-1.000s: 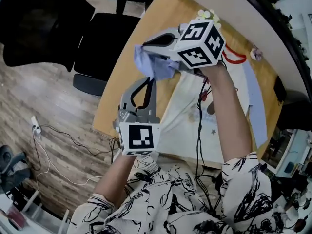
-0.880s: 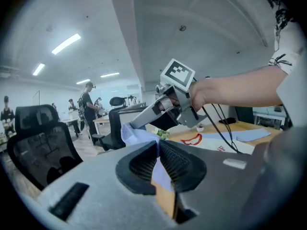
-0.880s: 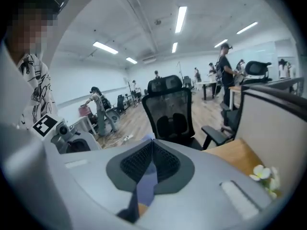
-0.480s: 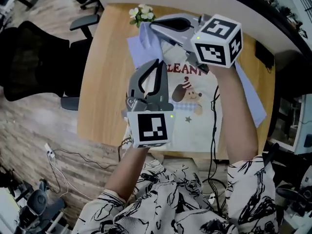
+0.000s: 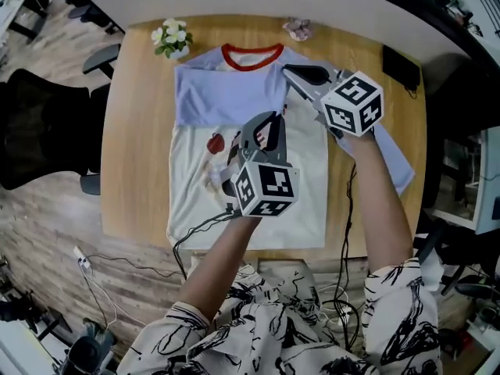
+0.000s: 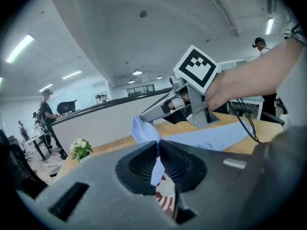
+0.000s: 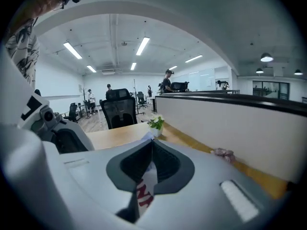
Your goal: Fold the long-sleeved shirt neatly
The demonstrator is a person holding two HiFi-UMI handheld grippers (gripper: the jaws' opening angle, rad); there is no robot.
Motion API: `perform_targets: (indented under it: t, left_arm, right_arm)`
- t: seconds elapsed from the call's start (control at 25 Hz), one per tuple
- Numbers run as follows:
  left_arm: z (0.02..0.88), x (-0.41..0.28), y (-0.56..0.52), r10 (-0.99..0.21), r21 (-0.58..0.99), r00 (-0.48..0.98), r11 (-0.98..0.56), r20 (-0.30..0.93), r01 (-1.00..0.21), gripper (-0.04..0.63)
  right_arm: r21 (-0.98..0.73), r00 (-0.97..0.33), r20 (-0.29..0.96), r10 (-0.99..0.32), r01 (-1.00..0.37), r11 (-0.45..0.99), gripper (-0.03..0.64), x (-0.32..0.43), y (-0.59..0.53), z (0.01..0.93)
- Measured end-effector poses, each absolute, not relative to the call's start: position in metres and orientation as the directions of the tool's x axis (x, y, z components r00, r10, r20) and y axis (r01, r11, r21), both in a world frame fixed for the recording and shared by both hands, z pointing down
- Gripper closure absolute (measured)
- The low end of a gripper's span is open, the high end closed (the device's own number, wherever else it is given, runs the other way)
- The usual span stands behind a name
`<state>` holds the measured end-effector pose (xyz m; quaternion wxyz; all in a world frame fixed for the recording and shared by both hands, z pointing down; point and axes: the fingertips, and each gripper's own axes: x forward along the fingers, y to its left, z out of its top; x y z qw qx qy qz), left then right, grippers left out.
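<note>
Both grippers are clamped on the long-sleeved shirt [image 5: 195,201]. The left gripper [image 5: 268,118] pinches a strip of blue cloth between its closed jaws above the chest. The right gripper [image 5: 291,69] is closed on a fold of white cloth with red print, just beside the red collar [image 5: 251,51]. The shirt lies front up on the wooden table [image 5: 133,147], collar toward the far edge. One blue sleeve [image 5: 219,92] is folded across the chest, and the other sleeve [image 5: 397,162] stretches toward the table's right side. A flower pot [image 5: 172,37] stands near the far left corner.
</note>
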<state>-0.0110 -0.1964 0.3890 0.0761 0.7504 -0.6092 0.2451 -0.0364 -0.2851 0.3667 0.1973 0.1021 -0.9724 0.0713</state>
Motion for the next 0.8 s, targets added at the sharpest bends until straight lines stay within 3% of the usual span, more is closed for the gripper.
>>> perform_targets:
  t: [0.28, 0.68, 0.72, 0.8]
  left_arm:
    - [0.464, 0.045, -0.221, -0.803, -0.208, 0.128, -0.3, 0.582, -0.931, 0.568]
    - [0.54, 0.072, -0.244, -0.726, -0.112, 0.156, -0.306, 0.669, -0.945, 0.557]
    - [0.545, 0.075, -0.245, -0.719, -0.1, 0.172, -0.319, 0.673, -0.942, 0.545]
    - [0.551, 0.089, -0.246, -0.69, -0.069, 0.232, -0.378, 0.686, -0.923, 0.446]
  right_arm:
    - [-0.225, -0.893, 0.434, -0.119, -0.235, 0.946, 0.601, 0.02, -0.312, 0.453]
    - [-0.21, -0.778, 0.608, -0.157, -0.348, 0.914, 0.6, 0.052, -0.336, 0.533]
    - [-0.213, -0.766, 0.623, -0.16, -0.363, 0.907, 0.599, 0.053, -0.338, 0.54]
    - [-0.231, -0.752, 0.64, -0.159, -0.385, 0.893, 0.572, 0.059, -0.341, 0.547]
